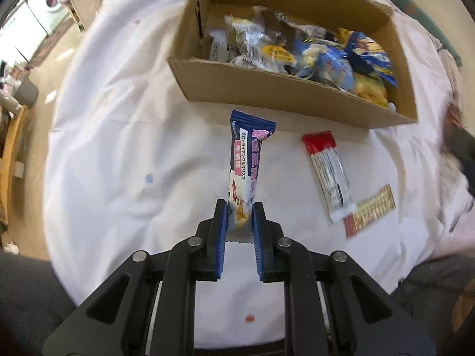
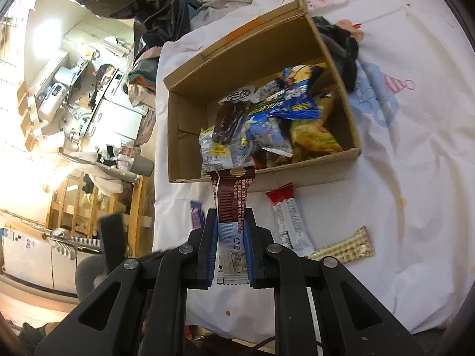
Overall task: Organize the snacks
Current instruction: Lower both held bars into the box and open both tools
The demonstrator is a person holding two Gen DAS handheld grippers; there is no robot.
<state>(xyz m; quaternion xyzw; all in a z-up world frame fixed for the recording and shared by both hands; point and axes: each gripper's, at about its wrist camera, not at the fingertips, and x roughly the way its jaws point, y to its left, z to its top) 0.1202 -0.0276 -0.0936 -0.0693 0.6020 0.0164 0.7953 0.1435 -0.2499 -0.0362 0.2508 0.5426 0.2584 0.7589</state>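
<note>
Left gripper [image 1: 239, 207] grasps the blue bar [image 1: 246, 160], right gripper [image 2: 231, 222] the brown bar [image 2: 230, 198], both before the box [image 1: 267, 89]; next, carry them over its rim.

The left hand-held gripper [image 1: 239, 207] points steeply downward, its blue-padded jaws drawn in and clamped on the lower end of a blue-and-white snack bar [image 1: 246, 160] that stands up between them. The right hand-held gripper [image 2: 231, 216] tilts down at a gentler slant, its jaws likewise drawn in on a brown-and-white snack bar [image 2: 230, 207], gripped along its lower half, with the wrapper's sawtooth edge showing behind the pads. Black linkage arms fan out behind both pairs of fingers.
</note>
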